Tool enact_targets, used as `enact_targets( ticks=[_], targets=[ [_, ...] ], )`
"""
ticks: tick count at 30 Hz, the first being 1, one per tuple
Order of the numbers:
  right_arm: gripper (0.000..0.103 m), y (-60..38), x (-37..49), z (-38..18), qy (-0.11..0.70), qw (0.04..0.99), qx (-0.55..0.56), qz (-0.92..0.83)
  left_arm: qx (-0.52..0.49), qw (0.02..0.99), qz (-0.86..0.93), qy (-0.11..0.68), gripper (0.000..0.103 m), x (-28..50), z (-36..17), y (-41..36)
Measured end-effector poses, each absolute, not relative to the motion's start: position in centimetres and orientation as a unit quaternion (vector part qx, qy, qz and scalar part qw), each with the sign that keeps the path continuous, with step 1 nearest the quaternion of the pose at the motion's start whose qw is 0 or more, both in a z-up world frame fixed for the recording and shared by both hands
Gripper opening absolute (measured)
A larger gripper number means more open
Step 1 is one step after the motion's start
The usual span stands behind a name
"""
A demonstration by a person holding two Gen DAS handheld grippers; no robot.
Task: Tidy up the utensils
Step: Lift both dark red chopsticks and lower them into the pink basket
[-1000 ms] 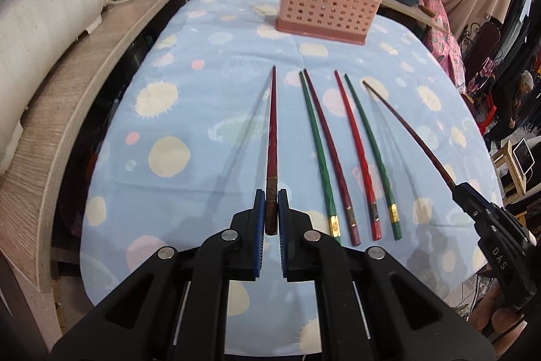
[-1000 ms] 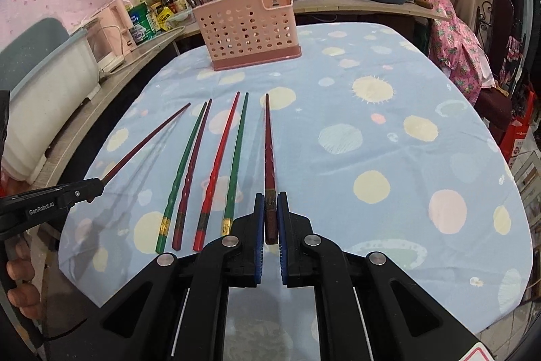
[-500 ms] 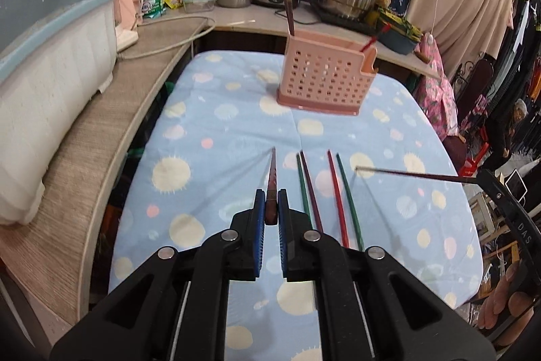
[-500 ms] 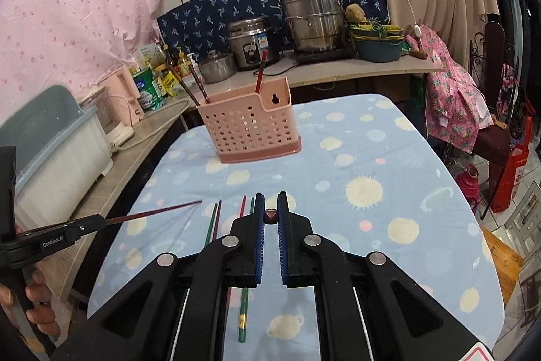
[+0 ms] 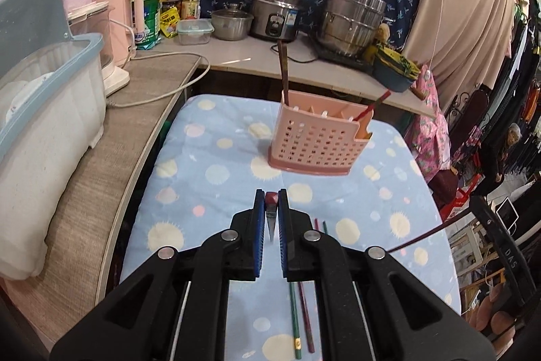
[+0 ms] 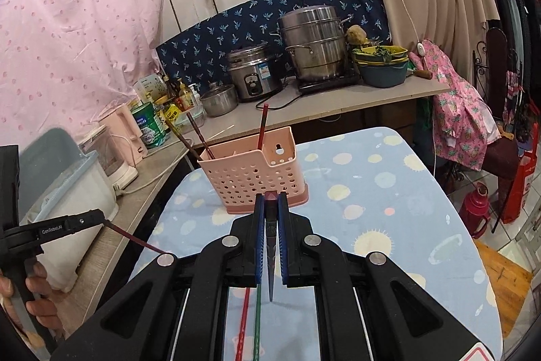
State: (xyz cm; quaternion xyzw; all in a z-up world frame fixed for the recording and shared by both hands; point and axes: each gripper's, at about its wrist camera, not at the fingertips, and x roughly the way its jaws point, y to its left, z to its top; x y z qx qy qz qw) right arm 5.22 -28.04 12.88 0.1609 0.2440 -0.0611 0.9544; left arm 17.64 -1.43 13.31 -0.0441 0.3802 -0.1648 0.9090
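My left gripper [image 5: 271, 202] is shut on a dark red chopstick [image 5: 271, 199], held tip-down above the table. My right gripper [image 6: 270, 200] is shut on another dark red chopstick [image 6: 270, 197], also tip-down. The other gripper's chopstick shows in each view, at the right in the left wrist view [image 5: 426, 235] and at the left in the right wrist view [image 6: 135, 239]. The pink perforated utensil holder [image 5: 314, 137] [image 6: 250, 178] stands ahead with some chopsticks [image 6: 262, 127] in it. A green and a maroon chopstick [image 5: 294, 320] lie on the cloth, as do a red and a green one [image 6: 243, 323].
The table has a blue spotted cloth [image 5: 216, 171]. A wooden counter [image 5: 101, 158] on the left carries a white dish rack [image 5: 40, 110]. Pots and a rice cooker [image 6: 253, 73] stand on the shelf behind. A red flask [image 6: 476, 208] stands on the floor at right.
Both grippers have lifted their chopsticks off the table and swung them from lying flat to tip-down. Both have risen and now face the pink holder.
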Motion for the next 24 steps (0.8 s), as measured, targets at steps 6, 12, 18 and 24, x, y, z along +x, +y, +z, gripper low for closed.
enact_targets(
  ticks=[6, 12, 18, 24],
  targets=[
    [0.007, -28.9, 6.7, 14.6, 0.229, 0.956, 0.175, -0.057, -0.053, 0.915, -0.172, 0.361, 0.007, 19.7, 15.9, -1.9],
    [0.007, -29.8, 8.8, 17.9, 0.194, 0.961, 0.191, -0.042, -0.07, 0.925, -0.182, 0.325, 0.007, 21.8, 19.9, -2.6],
    [0.007, -31.0, 12.5, 21.9, 0.154, 0.964, 0.214, -0.021, -0.083, 0.943, -0.177, 0.269, 0.007, 24.7, 24.7, -3.9],
    [0.007, -32.0, 16.9, 24.7, 0.127, 0.967, 0.218, -0.028, -0.084, 0.955, -0.168, 0.229, 0.007, 28.1, 27.6, -5.7]
  ],
)
